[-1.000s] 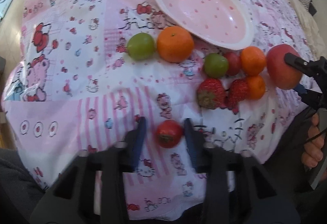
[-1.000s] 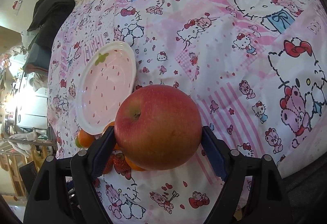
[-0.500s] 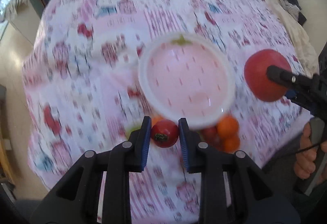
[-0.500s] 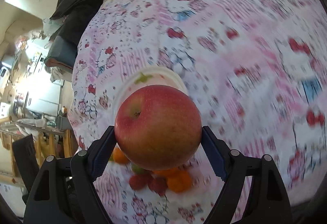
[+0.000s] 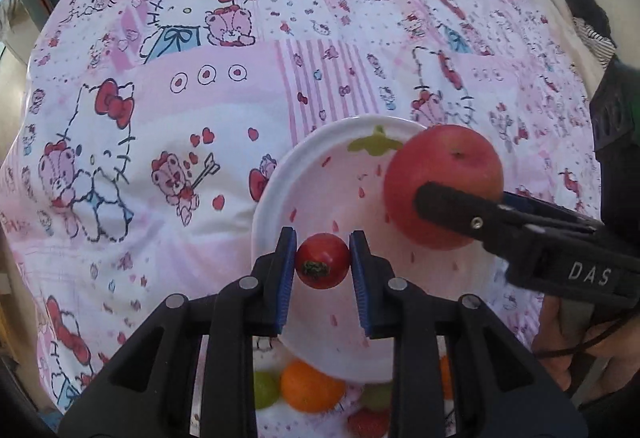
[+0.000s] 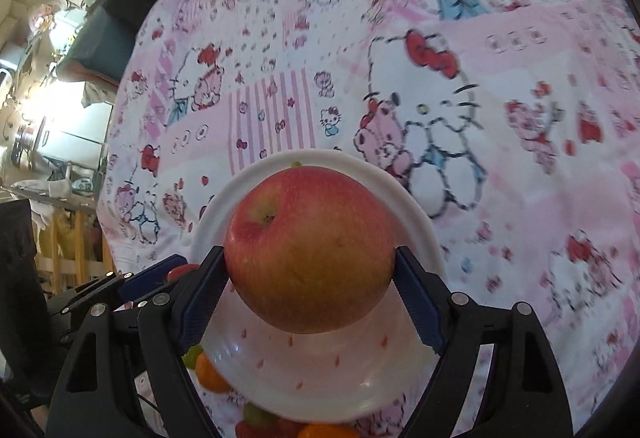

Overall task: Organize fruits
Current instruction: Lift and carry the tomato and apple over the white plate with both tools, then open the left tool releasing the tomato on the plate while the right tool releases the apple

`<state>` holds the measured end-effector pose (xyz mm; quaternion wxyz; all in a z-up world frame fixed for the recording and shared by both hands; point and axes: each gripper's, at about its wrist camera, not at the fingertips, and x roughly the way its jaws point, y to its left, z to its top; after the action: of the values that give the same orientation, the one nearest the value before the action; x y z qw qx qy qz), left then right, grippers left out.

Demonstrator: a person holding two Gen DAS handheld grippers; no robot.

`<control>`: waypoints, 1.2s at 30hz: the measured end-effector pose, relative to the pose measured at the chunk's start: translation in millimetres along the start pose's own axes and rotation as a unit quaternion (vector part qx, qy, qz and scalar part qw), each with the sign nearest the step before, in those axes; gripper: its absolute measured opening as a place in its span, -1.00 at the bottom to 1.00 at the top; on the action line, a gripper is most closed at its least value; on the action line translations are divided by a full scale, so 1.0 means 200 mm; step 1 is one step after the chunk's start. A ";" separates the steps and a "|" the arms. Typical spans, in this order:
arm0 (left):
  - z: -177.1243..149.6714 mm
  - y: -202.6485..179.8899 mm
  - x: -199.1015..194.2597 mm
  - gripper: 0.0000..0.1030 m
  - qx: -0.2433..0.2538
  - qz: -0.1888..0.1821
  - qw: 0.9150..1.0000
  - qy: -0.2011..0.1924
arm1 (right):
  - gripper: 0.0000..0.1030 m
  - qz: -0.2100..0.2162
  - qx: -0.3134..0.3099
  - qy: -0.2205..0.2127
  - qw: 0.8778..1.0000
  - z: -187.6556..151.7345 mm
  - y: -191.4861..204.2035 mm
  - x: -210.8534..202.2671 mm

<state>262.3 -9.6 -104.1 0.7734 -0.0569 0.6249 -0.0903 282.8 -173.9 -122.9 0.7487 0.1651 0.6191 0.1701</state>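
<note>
Left wrist view: the left gripper (image 5: 323,261) is clamped on a small red tomato (image 5: 322,260) over the pink plate (image 5: 276,182) — the apple (image 5: 442,178) alongside. Right wrist view: the right gripper (image 6: 311,278) pinches that apple (image 6: 310,248) above the plate (image 6: 320,378) (loose fruits at its near rim).

Plate (image 6: 416,222): far rim and green leaf mark largely hidden behind the apple (image 6: 310,248) in the right wrist view; near rim at 6 o'clock covered by the left gripper's fingers (image 5: 286,278) in the left wrist view.

Loose fruit at 6 o'clock: an orange (image 5: 310,386) and a green fruit (image 5: 266,390) partly hidden; a red piece (image 5: 368,422) cut by the frame edge, kind unclear.

Bedsheet (image 6: 540,118): print blurred at 3 o'clock, right wrist view.

Room clutter (image 6: 44,142) at 9 o'clock: too small to identify.
</note>
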 end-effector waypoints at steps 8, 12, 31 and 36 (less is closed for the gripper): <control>0.04 0.04 0.11 -0.54 0.003 -0.001 1.000 0.009 | 0.65 -0.005 -0.001 -0.001 1.000 0.05 0.00 0.08; 0.03 0.02 0.14 -0.53 0.007 -0.009 1.000 0.016 | 0.66 0.021 0.023 0.018 0.999 0.02 -0.04 0.12; -0.03 -0.07 -0.03 0.24 0.050 0.000 0.998 -0.042 | 0.66 0.043 0.051 -0.030 0.997 0.00 -0.10 -0.15; -0.08 -0.09 -0.11 0.24 0.068 0.025 0.995 -0.071 | 0.66 0.040 0.033 -0.031 0.998 -0.06 -0.05 -0.21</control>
<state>241.8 -22.0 -83.6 0.8199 0.0050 0.5621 -0.1084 263.5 -202.3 -93.6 0.7544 0.2196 0.5935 0.1741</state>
